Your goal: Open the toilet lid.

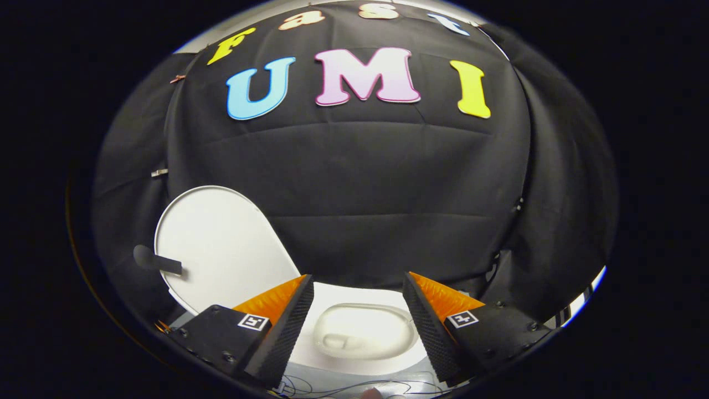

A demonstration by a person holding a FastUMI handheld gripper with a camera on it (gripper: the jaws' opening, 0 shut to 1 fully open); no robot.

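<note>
The orange-and-black claw (358,302) is hanging wide and empty over the white oval toilet bowl (363,332), the white plastic lid (221,249) standing raised at lower left, so the opening looks done and only backing off remains.

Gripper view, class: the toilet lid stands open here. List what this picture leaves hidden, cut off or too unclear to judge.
- Toilet lid: raised beside the bowl; its lower edge and hinge sit behind the left finger of the gripper, whose jaws stand open and hold nothing.
- Bowl: both sides of its rim are covered by the fingers; its near edge is cut off.
- Dark handle lying across the lid's left edge: its purpose cannot be told.
- Thin wires below the bowl: too fine to trace.
</note>
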